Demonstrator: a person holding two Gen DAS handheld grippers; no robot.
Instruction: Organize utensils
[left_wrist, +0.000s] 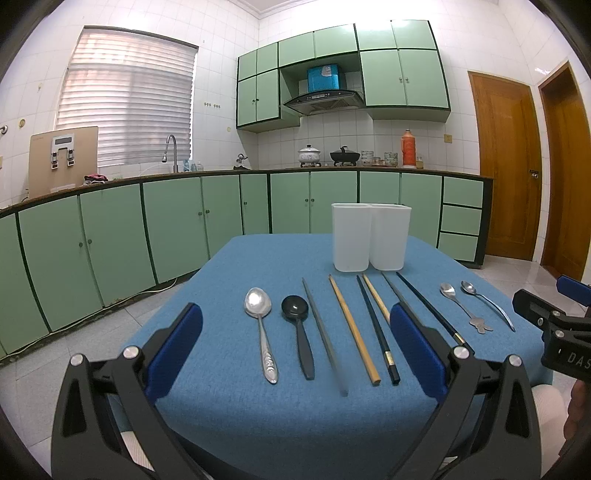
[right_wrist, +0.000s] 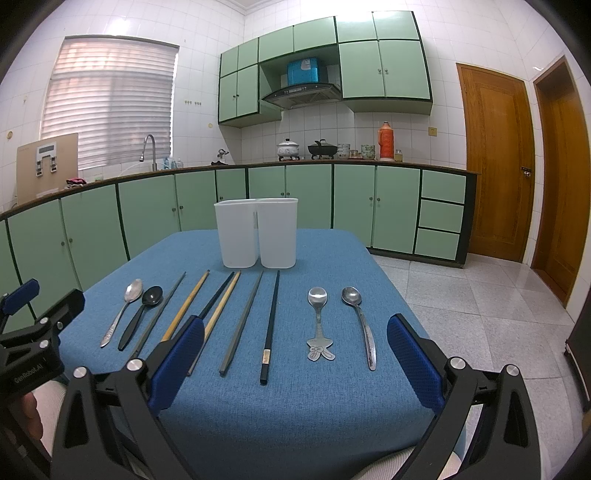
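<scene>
Left wrist view: a row of utensils lies on the blue cloth-covered table just ahead of the left gripper, whose blue-padded jaws stand spread wide with nothing between them. From its left finger rightward lie a long silver metal spoon, a black plastic spoon, and grey, bamboo and black chopsticks. Beyond them stand two white translucent plastic containers, touching side by side. Right wrist view: the right gripper is likewise released, with a cartoon-handled small silver spoon and a plain steel spoon ahead.
</scene>
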